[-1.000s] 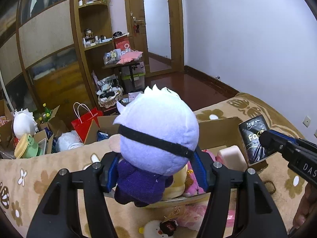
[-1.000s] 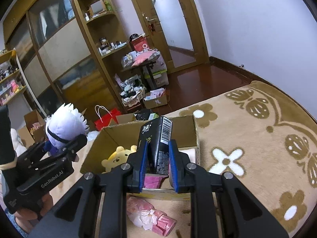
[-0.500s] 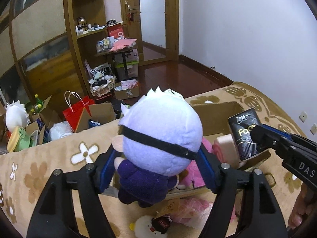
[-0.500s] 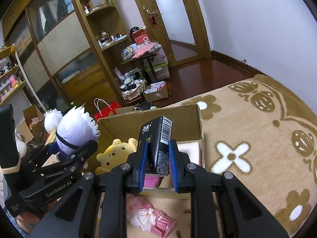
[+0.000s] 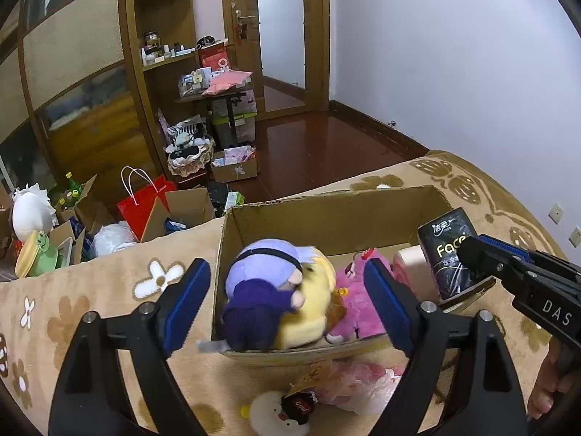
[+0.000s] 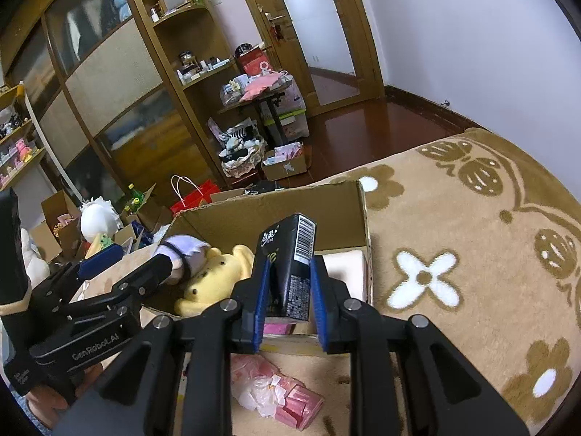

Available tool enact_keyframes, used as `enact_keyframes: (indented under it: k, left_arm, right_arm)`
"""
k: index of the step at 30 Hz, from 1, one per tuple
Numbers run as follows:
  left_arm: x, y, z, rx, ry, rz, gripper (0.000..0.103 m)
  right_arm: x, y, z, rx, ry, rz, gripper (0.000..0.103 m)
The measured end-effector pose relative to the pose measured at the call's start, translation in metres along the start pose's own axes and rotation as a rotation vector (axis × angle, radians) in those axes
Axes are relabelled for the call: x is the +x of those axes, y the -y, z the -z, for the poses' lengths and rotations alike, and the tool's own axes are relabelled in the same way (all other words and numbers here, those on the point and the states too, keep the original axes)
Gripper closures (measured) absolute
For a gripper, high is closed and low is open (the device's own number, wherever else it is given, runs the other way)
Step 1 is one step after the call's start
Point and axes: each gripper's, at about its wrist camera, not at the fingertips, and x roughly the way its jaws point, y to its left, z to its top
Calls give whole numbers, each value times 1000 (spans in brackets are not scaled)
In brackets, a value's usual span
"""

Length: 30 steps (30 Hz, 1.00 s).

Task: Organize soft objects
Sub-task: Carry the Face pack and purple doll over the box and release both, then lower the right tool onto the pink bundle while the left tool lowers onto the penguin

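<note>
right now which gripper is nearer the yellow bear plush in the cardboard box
Left. The left gripper hangs open right over the yellow bear plush; the right gripper holds a black tissue pack further right.

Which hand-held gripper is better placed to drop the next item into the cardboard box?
Right. The right hand-held gripper is clamped on the black tissue pack above the cardboard box. The left hand-held gripper has just been opening and is empty; the purple-haired doll lies in the box.

A: What can be read?
B: "Face" on the black tissue pack (image 5: pixel 448 250); "DAS" on the right gripper (image 5: pixel 472 254).
A: Else?
B: "GenRobot.AI" on the left gripper (image 6: pixel 145 272), left of that pack.
</note>
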Motion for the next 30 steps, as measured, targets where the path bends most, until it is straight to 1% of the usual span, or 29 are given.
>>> enact_keyframes:
  k: [2, 4, 7, 10, 11, 12, 13, 15, 16, 18, 19, 21, 23, 25, 30]
  left_arm:
    - [-1, 0, 1, 3, -10, 11, 16]
    - [-2, -3, 1, -15, -27, 41, 16]
    - [-5, -5, 1, -16, -29, 22, 15]
    - [-11, -7, 3, -6, -26, 6, 7]
    - [-15, -7, 3, -5, -20, -2, 5]
    - [-18, -8, 3, -4, -16, -11, 4]
    - [-22, -8, 4, 1, -13, -13, 4]
    - [-30, -8, 5, 8, -6, -21, 3]
    - [-33, -9, 5, 6, -6, -24, 2]
    - [-40, -11, 6, -5, -9, -22, 0]
    - [-42, -13, 6, -10, -14, -17, 0]
    - [-46, -14, 8, -14, -44, -3, 0]
    - [-51, -15, 12, -12, -53, -11, 0]
    - [-59, -15, 17, -8, -47, -32, 0]
    - [-67, -18, 29, -15, -77, -30, 0]
  right_arm:
    - [1, 0, 1, 7, -8, -1, 77]
    - [1, 0, 3, 11, -10, 4, 77]
    - [-1, 1, 5, 13, -10, 13, 76]
    - [-7, 1, 4, 13, -1, 10, 65]
    - [-9, 1, 3, 10, 1, 11, 58]
    - [-14, 1, 2, 1, 9, 13, 53]
    - [-20, -1, 1, -9, 18, 11, 51]
    - [-27, -3, -1, -23, 27, 13, 37]
    - [-31, -4, -1, -28, 30, 15, 34]
    - [-39, -8, 0, -38, 34, 20, 24]
    - [-43, -9, 0, -45, 30, 21, 21]
    - [-47, -13, 2, -59, 21, 29, 6]
    - [-52, -16, 4, -74, 19, 40, 0]
    - [-59, -19, 6, -82, 18, 42, 0]
    - [-68, -22, 15, -84, -13, 33, 0]
